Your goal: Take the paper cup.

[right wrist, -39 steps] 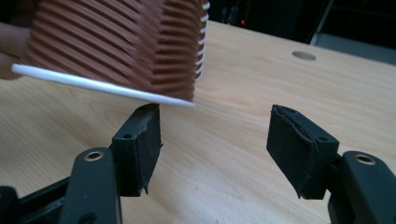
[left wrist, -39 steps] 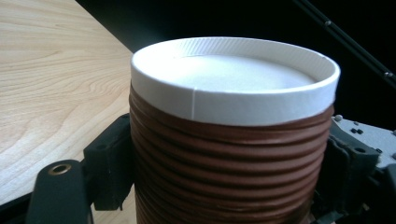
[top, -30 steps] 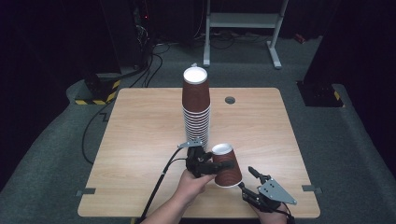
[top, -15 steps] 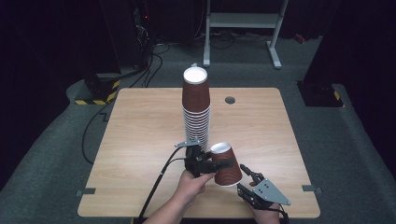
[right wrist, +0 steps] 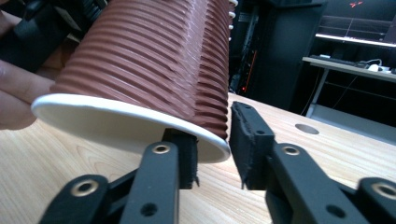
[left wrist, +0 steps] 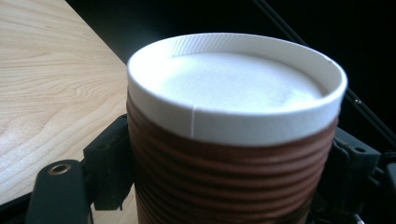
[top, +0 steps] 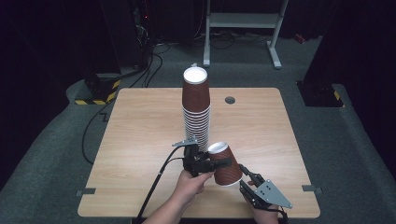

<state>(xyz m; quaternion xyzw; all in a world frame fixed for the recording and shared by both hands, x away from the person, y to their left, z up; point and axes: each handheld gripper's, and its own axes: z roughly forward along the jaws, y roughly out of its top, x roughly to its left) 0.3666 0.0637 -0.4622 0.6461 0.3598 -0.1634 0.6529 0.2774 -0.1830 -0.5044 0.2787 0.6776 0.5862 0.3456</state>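
Left gripper (top: 212, 164) clamped around ribbed brown paper cup (top: 225, 163), tilted above wooden table (top: 140, 135). Right gripper (right wrist: 212, 156) just closing on cup's rim, one jaw inside, one outside, not yet pinching. Tall cup stack (top: 196, 109) just behind.

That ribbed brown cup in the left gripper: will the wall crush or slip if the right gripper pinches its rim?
The cup looks like thin paper, so probably light and crushable. Its ribbed wall likely resists slipping in the left gripper. The right gripper, jaws just closing astride the rim, one inside, could dent it.
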